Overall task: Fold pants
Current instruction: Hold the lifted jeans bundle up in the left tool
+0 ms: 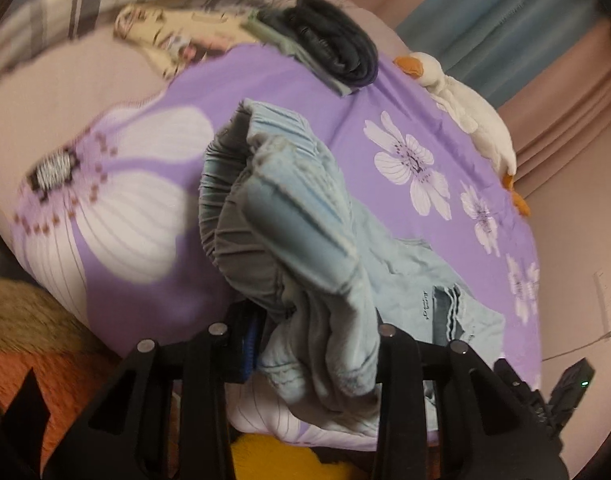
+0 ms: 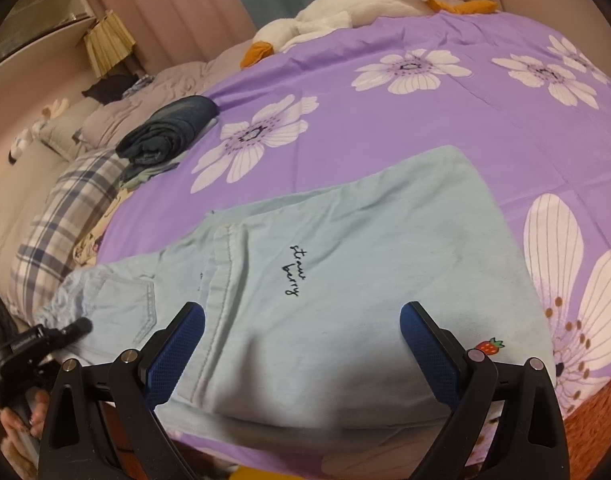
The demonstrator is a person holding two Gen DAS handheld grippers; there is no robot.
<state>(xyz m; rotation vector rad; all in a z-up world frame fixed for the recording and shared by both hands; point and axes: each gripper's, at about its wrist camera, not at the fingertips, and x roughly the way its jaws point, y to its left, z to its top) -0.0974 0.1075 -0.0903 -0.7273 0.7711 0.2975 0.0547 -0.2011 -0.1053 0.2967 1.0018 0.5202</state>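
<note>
Pants (image 2: 345, 280) in pale blue are lying on the purple flowered bedspread (image 2: 385, 128) of the bed, the legs spread flat under the right gripper (image 2: 301, 344), whose blue-padded fingers (image 2: 177, 348) are standing wide apart above the cloth, gripping nothing. Near the left gripper (image 1: 305, 340) the waistband end of the pants (image 1: 289, 216) is bunching up, lifted between its fingers, which are pinching the fabric. Folded dark clothes (image 2: 169, 128) and a plush goose (image 2: 337, 8) are resting farther back on the bed.
</note>
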